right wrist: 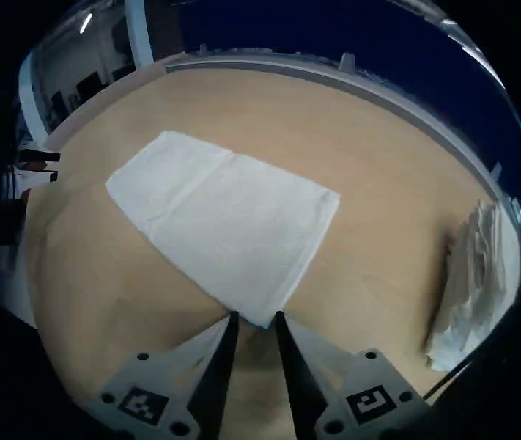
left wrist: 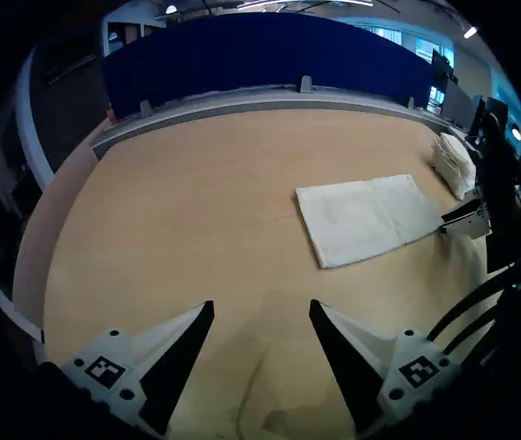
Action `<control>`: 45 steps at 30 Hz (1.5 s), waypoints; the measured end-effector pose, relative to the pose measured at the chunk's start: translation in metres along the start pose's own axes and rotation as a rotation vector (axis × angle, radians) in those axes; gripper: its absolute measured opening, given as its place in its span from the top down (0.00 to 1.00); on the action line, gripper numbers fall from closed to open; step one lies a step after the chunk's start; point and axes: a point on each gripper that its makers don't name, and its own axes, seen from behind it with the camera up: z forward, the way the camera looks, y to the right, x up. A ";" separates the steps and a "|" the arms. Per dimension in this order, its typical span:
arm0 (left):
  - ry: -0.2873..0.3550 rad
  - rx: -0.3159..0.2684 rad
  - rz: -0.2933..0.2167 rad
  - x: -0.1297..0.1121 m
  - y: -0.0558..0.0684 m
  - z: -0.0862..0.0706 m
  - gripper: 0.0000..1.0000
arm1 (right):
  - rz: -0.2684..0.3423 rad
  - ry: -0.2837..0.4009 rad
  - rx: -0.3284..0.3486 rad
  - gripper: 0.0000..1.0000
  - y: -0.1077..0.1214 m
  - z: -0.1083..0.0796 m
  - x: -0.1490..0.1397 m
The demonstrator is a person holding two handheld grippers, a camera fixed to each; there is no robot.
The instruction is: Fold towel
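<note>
**Left idle and wide, right at towel corner**

Left gripper (left wrist: 261,305): fingers wide apart, nothing between them, hanging over bare table (left wrist: 187,205). A blue divider (left wrist: 260,59) runs along the far edge.

Towel (left wrist: 366,218): lies flat on the table as one white rectangle, ahead and to the right of the left gripper and well apart from it. In the right gripper view it stretches diagonally away from the fingers, and one corner points straight at them.

Right gripper (right wrist: 255,319): fingers narrowed to a slim gap but not together. The towel's near corner sits in that gap at the tips. I can't tell whether either finger touches the cloth. From the left gripper view I see this gripper low at the towel's right end.

Stack (right wrist: 473,286): a pile of white folded cloths at the right edge of the table, apart from the towel.
</note>
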 end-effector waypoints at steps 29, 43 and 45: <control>0.013 0.011 -0.004 0.006 -0.006 -0.012 0.03 | -0.022 0.075 0.003 0.95 -0.001 -0.021 0.043; 0.048 0.027 -0.026 0.012 -0.014 -0.025 0.03 | -0.151 0.179 0.026 0.95 -0.028 -0.044 0.131; 0.052 0.028 -0.033 0.013 -0.015 -0.026 0.03 | -0.171 0.181 0.030 0.95 -0.033 -0.044 0.138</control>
